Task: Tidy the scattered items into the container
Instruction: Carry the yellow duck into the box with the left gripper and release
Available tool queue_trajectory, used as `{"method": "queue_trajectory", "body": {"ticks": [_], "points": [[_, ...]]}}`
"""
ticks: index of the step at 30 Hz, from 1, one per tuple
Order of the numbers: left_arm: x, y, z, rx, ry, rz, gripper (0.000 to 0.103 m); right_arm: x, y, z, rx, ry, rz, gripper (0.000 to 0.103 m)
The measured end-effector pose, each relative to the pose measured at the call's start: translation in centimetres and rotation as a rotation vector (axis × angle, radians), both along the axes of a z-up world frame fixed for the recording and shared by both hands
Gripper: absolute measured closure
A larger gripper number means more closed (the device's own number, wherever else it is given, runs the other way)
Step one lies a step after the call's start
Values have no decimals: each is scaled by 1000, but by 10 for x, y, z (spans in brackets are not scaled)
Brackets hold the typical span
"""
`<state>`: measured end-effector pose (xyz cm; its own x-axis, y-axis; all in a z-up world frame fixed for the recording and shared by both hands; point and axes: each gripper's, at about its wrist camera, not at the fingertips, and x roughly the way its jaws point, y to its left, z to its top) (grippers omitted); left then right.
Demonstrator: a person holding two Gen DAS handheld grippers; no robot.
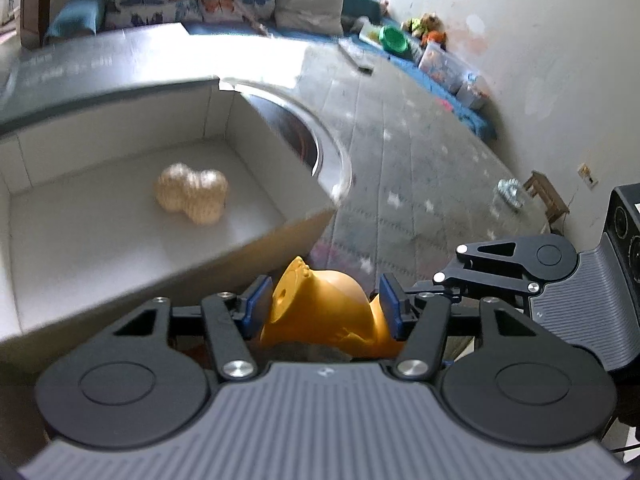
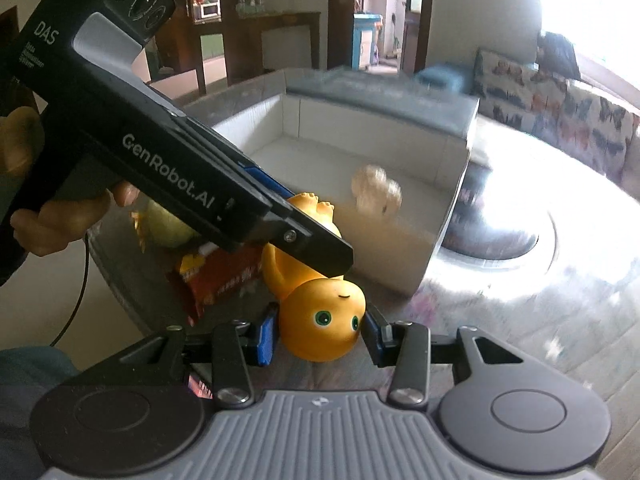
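The orange toy figure (image 2: 320,312) is clamped by both claws, its head in the right claw (image 2: 320,334) and its feet end in the left claw (image 1: 324,308), with the white box (image 1: 248,240) just ahead, leftward.

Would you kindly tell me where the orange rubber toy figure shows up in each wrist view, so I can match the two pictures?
Left wrist view: the orange rubber toy figure sits bottom centre, feet end up, clamped between the left gripper pads.
Right wrist view: lower centre, its head clamped in the right gripper, the left gripper across its body.
Shared landmark: the white open box holding a beige knobbly toy.
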<state>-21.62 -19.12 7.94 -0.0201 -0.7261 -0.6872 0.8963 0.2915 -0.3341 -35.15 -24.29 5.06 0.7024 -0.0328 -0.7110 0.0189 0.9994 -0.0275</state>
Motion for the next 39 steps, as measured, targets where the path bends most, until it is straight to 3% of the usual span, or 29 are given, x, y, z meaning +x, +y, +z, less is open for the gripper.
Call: {"method": "queue_trajectory", "body": {"ticks": [5,13,25,35,39], "points": [[14,2,26,-49,-75,57,44,21,-2,21,-53,-52,21,59],[68,-6,37,-48,-102,148,44,90,-11,32,-62,-92,58,59],[139,-15,-7,33,10,222,44,166,-25,0,23,8,74,59],[162,-15,-39,70,100,244,44,183,-29,-24,49,68,84,60],[164,-16,-41,70,97,241,44,186,-32,-27,55,79,83,59]]}}
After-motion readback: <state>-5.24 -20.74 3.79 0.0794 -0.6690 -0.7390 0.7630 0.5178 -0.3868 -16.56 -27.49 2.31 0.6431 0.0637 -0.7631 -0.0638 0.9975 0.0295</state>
